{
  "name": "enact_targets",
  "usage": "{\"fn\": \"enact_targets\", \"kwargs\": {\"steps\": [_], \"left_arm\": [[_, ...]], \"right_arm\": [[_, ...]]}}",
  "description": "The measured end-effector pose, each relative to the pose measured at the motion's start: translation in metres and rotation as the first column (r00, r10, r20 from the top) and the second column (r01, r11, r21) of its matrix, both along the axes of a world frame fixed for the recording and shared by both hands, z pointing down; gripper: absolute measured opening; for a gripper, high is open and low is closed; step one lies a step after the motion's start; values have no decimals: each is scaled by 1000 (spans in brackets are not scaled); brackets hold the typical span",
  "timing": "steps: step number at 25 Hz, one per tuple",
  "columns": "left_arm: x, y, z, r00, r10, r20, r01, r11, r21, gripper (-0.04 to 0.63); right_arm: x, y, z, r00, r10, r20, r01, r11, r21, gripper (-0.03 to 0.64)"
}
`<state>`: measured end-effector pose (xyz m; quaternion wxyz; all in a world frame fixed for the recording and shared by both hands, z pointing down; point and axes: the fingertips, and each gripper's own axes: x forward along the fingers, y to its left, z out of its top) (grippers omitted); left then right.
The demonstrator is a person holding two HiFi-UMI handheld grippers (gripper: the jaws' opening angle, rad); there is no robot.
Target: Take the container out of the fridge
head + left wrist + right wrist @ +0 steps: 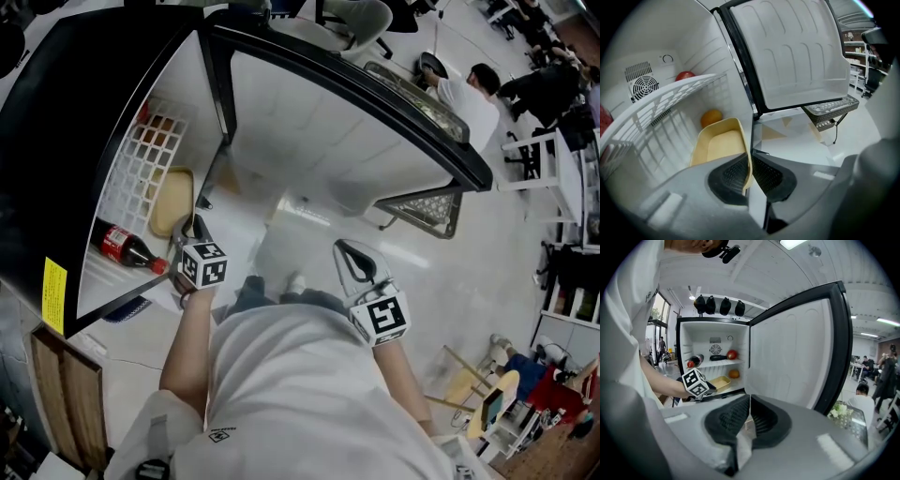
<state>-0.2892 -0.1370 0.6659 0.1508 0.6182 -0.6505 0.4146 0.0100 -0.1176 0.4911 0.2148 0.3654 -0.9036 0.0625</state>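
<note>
A shallow yellow container (172, 199) lies on the bottom floor of the open fridge (112, 122), under the white wire shelf (661, 101). My left gripper (751, 157) reaches into the fridge and is shut on the container's (717, 145) near right rim, with the wall pinched between both pads. In the head view the left gripper (192, 228) sits at the container's front edge. My right gripper (349, 255) hangs in front of the fridge, shut with nothing in it. The right gripper view shows the container (719, 382) low in the fridge beyond the right gripper (749, 404).
The fridge door (356, 122) stands wide open to the right. A cola bottle (127, 248) and a red fruit (685, 75) lie on the wire shelf; an orange (711, 117) sits behind the container. A wire basket (427, 211) stands beyond the door. People sit at the back right.
</note>
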Motion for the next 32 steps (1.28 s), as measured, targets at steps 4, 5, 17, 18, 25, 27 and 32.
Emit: {"fn": "enact_targets", "kwargs": {"steps": [4, 5, 17, 18, 25, 27, 32], "left_arm": [[13, 0, -9, 1000, 15, -25, -14, 1000, 25, 21], [18, -1, -11, 999, 24, -31, -23, 999, 31, 21], [84, -4, -47, 968, 158, -195, -139, 985, 104, 23], [90, -3, -50, 962, 169, -215, -147, 983, 111, 23], [133, 1, -81, 907, 266, -327, -218, 960, 177, 23], [144, 3, -90, 884, 287, -369, -230, 954, 191, 23], [175, 5, -117, 812, 349, -468, -262, 934, 243, 21]], "right_arm": [[7, 3, 0, 1000, 9, -9, -9, 1000, 1, 11], [9, 4, 0, 1000, 8, -7, -8, 1000, -1, 11], [39, 11, 2, 999, 43, 18, -43, 999, 2, 11], [41, 10, 1, 999, 47, 21, -47, 999, 2, 11], [55, 9, -6, 996, 70, 58, -70, 998, 7, 11], [62, 8, -5, 995, 78, 58, -78, 997, 7, 11], [72, 8, -10, 993, 92, 75, -94, 995, 23, 11]]}}
